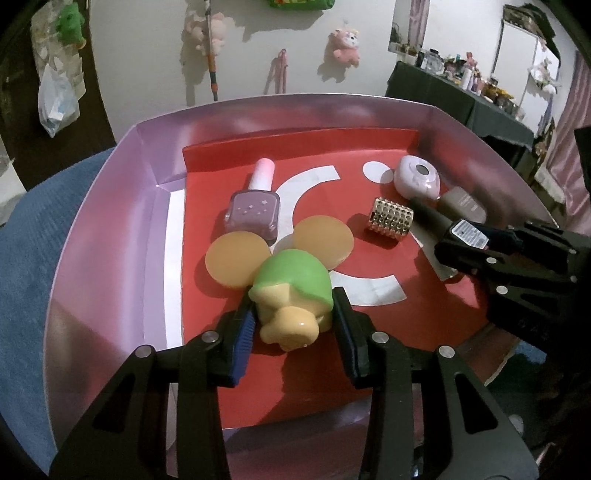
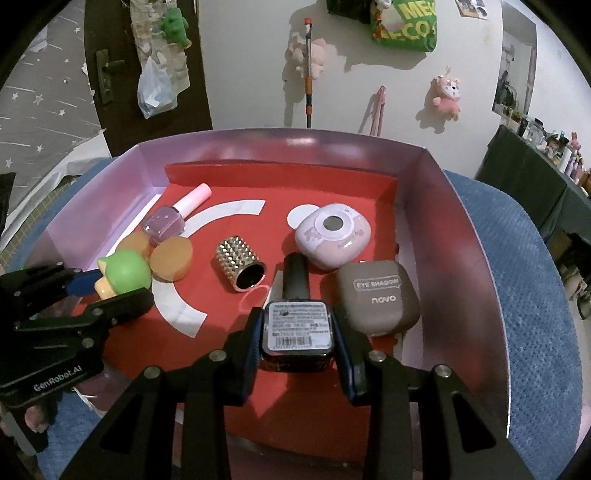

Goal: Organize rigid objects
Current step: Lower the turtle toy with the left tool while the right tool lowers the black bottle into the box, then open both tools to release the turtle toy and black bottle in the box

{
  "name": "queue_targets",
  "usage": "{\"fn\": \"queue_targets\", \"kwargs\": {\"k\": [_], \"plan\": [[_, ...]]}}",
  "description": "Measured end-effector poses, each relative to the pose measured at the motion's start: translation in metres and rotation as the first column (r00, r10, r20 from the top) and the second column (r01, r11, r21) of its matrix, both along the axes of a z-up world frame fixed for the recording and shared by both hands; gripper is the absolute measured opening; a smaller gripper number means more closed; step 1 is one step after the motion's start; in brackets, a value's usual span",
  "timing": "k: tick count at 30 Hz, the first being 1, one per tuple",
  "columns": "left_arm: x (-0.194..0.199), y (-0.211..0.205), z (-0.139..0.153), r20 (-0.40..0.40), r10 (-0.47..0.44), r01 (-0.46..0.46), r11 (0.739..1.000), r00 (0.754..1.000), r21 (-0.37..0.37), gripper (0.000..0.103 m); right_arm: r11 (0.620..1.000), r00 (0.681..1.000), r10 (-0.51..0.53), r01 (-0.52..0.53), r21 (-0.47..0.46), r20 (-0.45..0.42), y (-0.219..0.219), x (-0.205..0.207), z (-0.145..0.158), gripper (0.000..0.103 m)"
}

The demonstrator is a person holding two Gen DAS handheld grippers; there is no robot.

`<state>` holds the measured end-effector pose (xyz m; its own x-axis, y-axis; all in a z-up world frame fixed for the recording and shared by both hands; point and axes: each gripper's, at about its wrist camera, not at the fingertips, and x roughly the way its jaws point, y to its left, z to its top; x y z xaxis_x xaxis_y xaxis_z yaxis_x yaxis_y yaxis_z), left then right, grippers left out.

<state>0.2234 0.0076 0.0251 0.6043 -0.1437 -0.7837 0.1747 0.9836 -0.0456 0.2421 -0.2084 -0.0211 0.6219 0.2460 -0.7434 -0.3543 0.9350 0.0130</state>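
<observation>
Left claw [image 1: 293,314] is clamped on a green and yellow toy [image 1: 291,291], whose two round orange ears [image 1: 325,242] stick out ahead of the fingertips. Right claw [image 2: 297,332] is clamped on a dark bottle [image 2: 297,325], label end facing back between the pads, black cap pointing ahead. Both reach into a pink box [image 2: 443,229] with a red floor. Beyond the left claw lies a purple nail polish [image 1: 255,210]; ahead of the right claw's bottle sits a studded gold ring [image 2: 240,264], and just to its right a brown eyeshadow case [image 2: 376,295].

The grey-brown compact case [image 2: 378,297], near right in the box, reads "EYE SHADOW" in a speech-bubble outline, with "novo" beneath. The left gripper [image 2: 110,291] carries "GenRobot.AI" on its body. The green bag [image 2: 406,24] on the far wall shows partial letters "ME" and "ECO". The dark bottle's white label [image 2: 298,325] is too blurred to read.
</observation>
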Motion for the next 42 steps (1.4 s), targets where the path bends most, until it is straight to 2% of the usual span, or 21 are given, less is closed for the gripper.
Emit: {"fn": "queue_targets", "kwargs": {"k": [25,26,29,34,38,40,42], "plan": [[0.002,0.001,0.002,-0.007,0.002,-0.002,1.000,1.000,-0.003,0.038,1.000,1.000,0.006,-0.006,0.020,-0.023,-0.001,-0.001,-0.002,0.039],[0.002,0.001,0.002,-0.006,0.002,-0.002,1.000,1.000,-0.003,0.040,1.000,1.000,0.006,-0.005,0.020,-0.022,-0.001,-0.001,-0.002,0.039],[0.003,0.002,0.002,-0.010,0.019,-0.019,1.000,1.000,0.004,0.066,1.000,1.000,0.006,-0.006,0.020,-0.023,-0.001,-0.001,-0.002,0.039],[0.004,0.010,0.002,-0.016,0.036,-0.037,0.999,0.999,-0.030,0.067,1.000,1.000,0.006,-0.006,0.020,-0.023,-0.001,0.000,-0.002,0.039],[0.003,0.010,0.002,-0.015,0.034,-0.034,0.999,0.999,-0.023,0.067,1.000,1.000,0.007,-0.007,0.024,-0.024,-0.001,-0.001,-0.001,0.040],[0.002,0.010,0.003,-0.010,0.032,-0.032,0.999,0.999,-0.019,0.067,0.999,1.000,0.011,-0.010,0.036,-0.025,0.000,-0.001,-0.001,0.049],[-0.001,0.009,0.004,-0.001,0.032,-0.032,0.999,0.999,-0.015,0.067,0.999,1.000,0.012,-0.012,0.043,-0.019,0.000,-0.003,0.001,0.053]]}}
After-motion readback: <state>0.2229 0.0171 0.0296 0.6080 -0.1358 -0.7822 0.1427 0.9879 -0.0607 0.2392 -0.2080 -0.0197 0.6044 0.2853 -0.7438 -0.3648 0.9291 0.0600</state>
